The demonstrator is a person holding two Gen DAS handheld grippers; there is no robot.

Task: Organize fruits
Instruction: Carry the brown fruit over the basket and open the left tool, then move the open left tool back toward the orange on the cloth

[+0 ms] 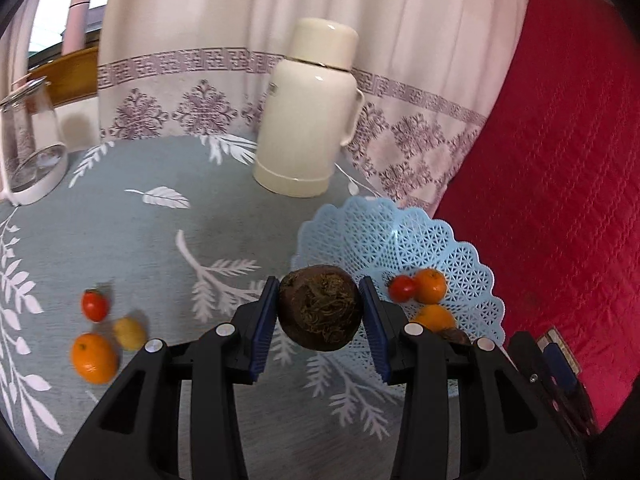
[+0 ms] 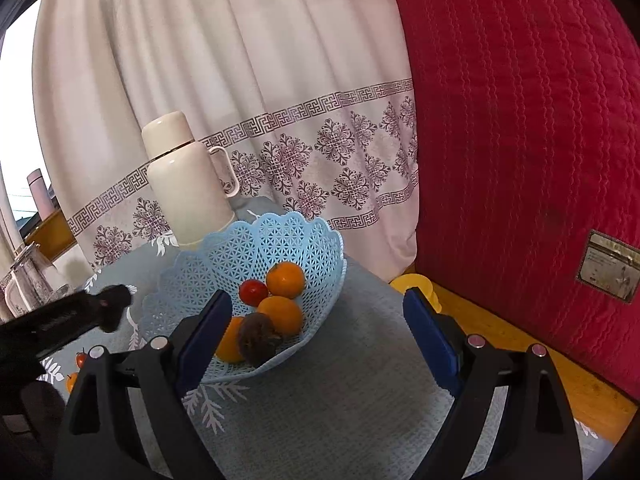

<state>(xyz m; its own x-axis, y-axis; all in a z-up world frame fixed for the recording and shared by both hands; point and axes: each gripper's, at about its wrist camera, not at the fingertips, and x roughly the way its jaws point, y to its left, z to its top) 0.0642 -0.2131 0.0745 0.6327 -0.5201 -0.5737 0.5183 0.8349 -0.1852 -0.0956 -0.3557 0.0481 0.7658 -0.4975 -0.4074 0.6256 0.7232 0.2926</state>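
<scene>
Fruits (image 2: 285,280) in unlabelled basket (image 2: 256,240)

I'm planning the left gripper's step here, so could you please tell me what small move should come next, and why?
Probably carry the dark brown fruit a little further right, over the blue basket, before opening. The left gripper is clamped on it just short of the rim, and the basket already holds similar fruit.
</scene>
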